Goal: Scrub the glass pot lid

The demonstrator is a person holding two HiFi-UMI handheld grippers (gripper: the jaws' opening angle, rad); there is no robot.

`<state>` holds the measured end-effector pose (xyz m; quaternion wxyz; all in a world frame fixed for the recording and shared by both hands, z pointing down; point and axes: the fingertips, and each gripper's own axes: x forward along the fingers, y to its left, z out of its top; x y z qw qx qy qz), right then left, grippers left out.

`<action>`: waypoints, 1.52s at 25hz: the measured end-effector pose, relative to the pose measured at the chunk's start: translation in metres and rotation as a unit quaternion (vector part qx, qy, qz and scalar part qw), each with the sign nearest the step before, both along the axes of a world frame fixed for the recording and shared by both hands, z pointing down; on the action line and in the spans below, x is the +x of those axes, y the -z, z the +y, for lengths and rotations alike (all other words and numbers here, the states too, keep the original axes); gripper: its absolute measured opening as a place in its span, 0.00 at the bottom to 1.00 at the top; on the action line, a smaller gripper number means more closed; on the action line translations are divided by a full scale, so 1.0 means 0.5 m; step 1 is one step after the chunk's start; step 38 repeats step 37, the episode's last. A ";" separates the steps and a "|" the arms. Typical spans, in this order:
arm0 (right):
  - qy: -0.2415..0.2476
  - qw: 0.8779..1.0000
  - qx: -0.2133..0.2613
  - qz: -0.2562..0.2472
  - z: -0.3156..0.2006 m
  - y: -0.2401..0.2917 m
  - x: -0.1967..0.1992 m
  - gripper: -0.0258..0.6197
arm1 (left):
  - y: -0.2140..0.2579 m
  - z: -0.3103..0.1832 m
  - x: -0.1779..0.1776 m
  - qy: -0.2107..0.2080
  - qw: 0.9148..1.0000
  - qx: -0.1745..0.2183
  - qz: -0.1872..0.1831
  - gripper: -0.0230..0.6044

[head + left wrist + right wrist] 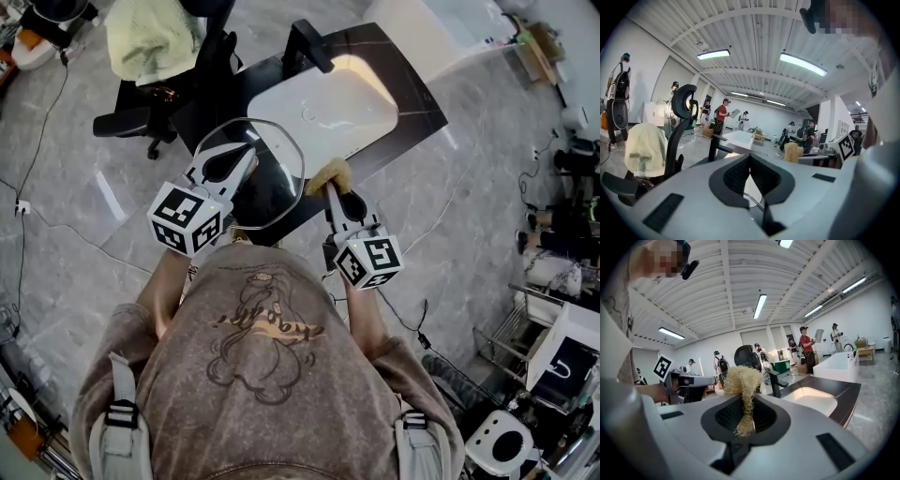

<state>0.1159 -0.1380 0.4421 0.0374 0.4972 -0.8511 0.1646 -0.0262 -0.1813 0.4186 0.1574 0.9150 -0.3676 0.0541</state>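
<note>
The glass pot lid (277, 180), round with a thin metal rim, is held up in front of the black counter. My left gripper (244, 157) reaches over the lid's left side. In the left gripper view its jaws (750, 164) are together, and the lid's metal rim (753, 200) runs between them low down. My right gripper (331, 190) is shut on a tan fibrous scrubber (328, 172), whose tuft sits just off the lid's right edge. In the right gripper view the scrubber (742, 380) sticks up from between the pads of that gripper (747, 414).
Beyond the lid, a white sink basin (328, 108) is set in the black counter (412, 89), with a black faucet (309, 45) behind it. An office chair draped with a pale green towel (150, 37) stands at the left. Cables cross the grey floor, and several people stand far off.
</note>
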 end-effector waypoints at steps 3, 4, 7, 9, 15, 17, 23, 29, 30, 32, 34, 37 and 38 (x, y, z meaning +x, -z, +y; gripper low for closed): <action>-0.003 1.000 0.009 0.001 0.001 0.012 -0.002 0.10 | 0.009 -0.001 -0.006 0.003 1.000 0.014 0.001 0.06; -0.005 1.000 0.010 0.002 0.000 0.014 -0.002 0.10 | 0.011 -0.001 -0.007 0.003 1.000 0.017 0.001 0.06; -0.011 1.000 0.016 0.006 -0.004 0.016 0.001 0.10 | 0.013 -0.002 -0.008 0.000 1.000 0.022 0.001 0.06; -0.016 1.000 0.020 0.008 -0.005 0.018 0.003 0.10 | 0.012 -0.003 -0.008 -0.003 1.000 0.025 -0.001 0.06; -0.025 0.999 0.025 0.015 -0.009 0.019 0.004 0.10 | 0.005 -0.004 -0.014 -0.001 1.000 0.025 -0.004 0.06; -0.024 0.999 0.025 0.013 -0.008 0.020 0.002 0.10 | 0.003 -0.003 -0.014 0.002 1.000 0.025 -0.005 0.06; -0.023 0.999 0.029 0.011 -0.012 0.024 -0.002 0.10 | -0.001 -0.009 -0.020 0.014 1.000 0.023 -0.005 0.06; -0.024 0.999 0.032 0.011 -0.013 0.026 -0.005 0.10 | -0.009 -0.013 -0.029 0.022 0.999 0.022 -0.009 0.06; -0.024 0.999 0.032 0.010 -0.013 0.026 -0.005 0.10 | -0.010 -0.013 -0.030 0.024 0.999 0.022 -0.009 0.06; -0.024 0.999 0.032 0.009 -0.013 0.026 -0.007 0.10 | -0.010 -0.014 -0.032 0.026 0.999 0.021 -0.009 0.06; -0.024 0.999 0.032 0.008 -0.012 0.026 -0.009 0.10 | -0.010 -0.015 -0.033 0.029 0.999 0.021 -0.007 0.06; -0.023 0.999 0.032 0.006 -0.011 0.026 -0.010 0.10 | -0.008 -0.017 -0.032 0.032 0.999 0.022 -0.003 0.06; -0.023 0.999 0.032 0.006 -0.011 0.026 -0.010 0.10 | -0.008 -0.017 -0.032 0.032 0.999 0.022 -0.003 0.06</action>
